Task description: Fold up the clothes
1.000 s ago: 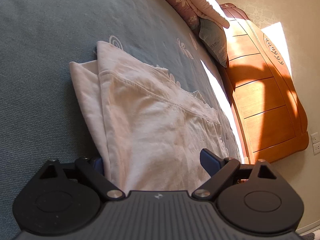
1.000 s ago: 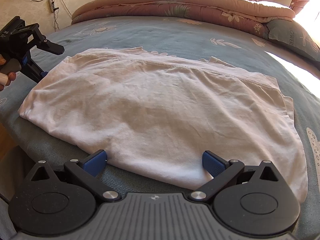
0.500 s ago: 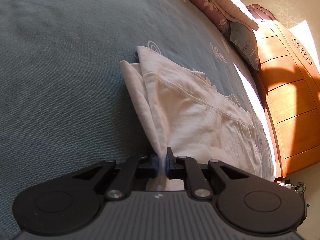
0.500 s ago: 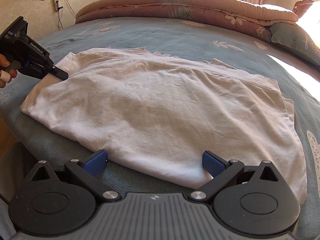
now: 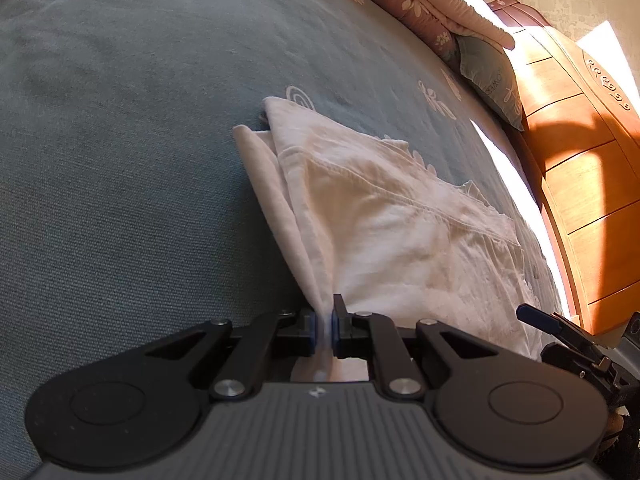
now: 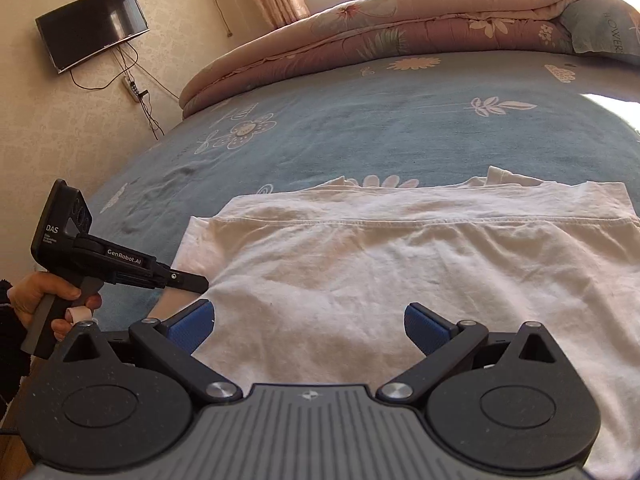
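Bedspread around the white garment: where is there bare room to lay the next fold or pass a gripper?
Bare bedspread lies between the white garment and the rolled quilt, and left of the garment beyond the left gripper. Crowded: the near edge, where that gripper is shut on a corner and the open right gripper hovers, and the pillow by the headboard.
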